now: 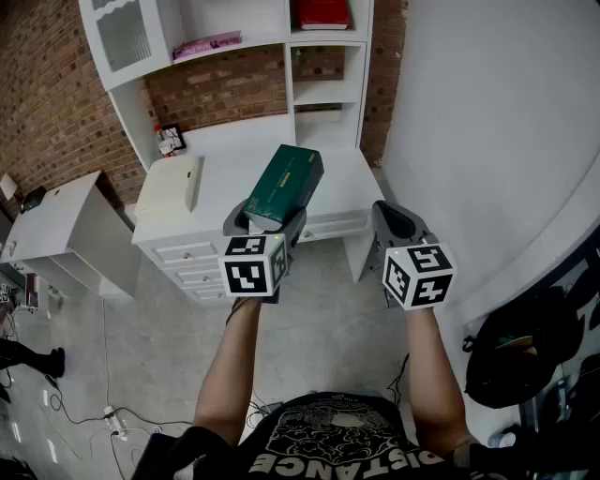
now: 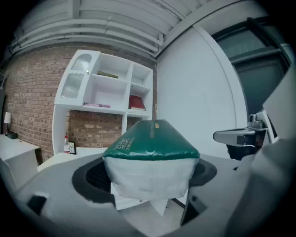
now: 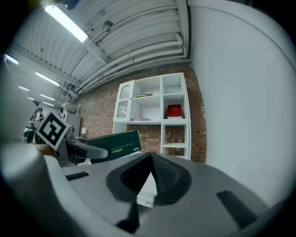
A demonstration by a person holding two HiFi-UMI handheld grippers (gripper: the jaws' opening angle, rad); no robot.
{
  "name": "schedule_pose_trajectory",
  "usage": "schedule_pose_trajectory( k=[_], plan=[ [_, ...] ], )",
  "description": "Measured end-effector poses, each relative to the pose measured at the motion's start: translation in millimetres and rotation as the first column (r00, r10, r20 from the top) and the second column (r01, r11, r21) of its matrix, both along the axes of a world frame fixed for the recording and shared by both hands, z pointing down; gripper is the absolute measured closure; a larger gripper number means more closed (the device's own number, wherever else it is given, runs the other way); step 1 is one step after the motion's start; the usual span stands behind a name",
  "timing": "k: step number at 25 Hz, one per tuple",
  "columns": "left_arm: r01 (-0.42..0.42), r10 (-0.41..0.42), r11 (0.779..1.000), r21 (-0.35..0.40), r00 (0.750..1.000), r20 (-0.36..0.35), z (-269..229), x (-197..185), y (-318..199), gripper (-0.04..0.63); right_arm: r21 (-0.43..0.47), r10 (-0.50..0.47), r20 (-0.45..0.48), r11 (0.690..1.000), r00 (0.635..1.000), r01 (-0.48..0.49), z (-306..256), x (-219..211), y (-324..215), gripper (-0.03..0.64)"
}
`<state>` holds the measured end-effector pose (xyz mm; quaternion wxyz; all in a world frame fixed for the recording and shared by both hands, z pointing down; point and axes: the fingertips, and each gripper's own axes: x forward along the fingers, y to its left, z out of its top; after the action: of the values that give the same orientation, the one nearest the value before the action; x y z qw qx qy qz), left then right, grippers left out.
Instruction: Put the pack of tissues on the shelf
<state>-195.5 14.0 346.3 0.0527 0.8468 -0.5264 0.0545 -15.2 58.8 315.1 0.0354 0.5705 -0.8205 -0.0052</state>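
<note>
My left gripper [image 1: 265, 221] is shut on the pack of tissues [image 1: 284, 184], a dark green pack with a white end, held tilted up in front of the white desk. In the left gripper view the pack [image 2: 150, 157] fills the space between the jaws, its white end toward the camera. The white shelf unit [image 1: 323, 94] stands ahead on the desk against a brick wall, some way off [image 2: 111, 99]. My right gripper [image 1: 398, 223] is beside the left one, shut and empty, its pads meeting at the tips [image 3: 150, 157]. The right gripper view shows the pack [image 3: 113, 144] at its left.
A red item [image 1: 322, 13] sits in the top shelf compartment and a pink one [image 1: 208, 44] on a shelf to its left. The desk bears a cream box [image 1: 169, 187] and a small bottle [image 1: 170, 140]. A white cabinet [image 1: 56, 225] stands left; a curved white wall [image 1: 487, 141] rises right.
</note>
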Motion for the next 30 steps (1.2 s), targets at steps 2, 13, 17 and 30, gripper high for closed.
schedule_pose_trajectory(
  k=[2,13,17,30],
  plan=[
    [0.003,-0.003,1.0,0.005,1.0,-0.008,0.4,1.5,-3.2,0.147,0.003,-0.003,-0.004,1.0,1.0,0.003,1.0,0.5,-1.6,0.614],
    [-0.005,0.004,1.0,0.003,1.0,0.009,1.8,15.7,-27.3,0.147,-0.003,-0.015,0.023,1.0,1.0,0.015,10.3,9.6,-29.4,0.614],
    [0.026,-0.026,1.0,0.002,1.0,0.013,6.3,19.2,-46.7,0.147,0.0,-0.046,0.024,0.999,0.999,0.046,13.6,12.8,-52.5,0.614],
    [0.101,-0.101,0.995,0.003,0.995,0.022,-0.6,74.4,-156.5,0.147,-0.006,-0.125,0.027,0.992,0.992,0.126,9.8,73.7,-174.4,0.614]
  ],
)
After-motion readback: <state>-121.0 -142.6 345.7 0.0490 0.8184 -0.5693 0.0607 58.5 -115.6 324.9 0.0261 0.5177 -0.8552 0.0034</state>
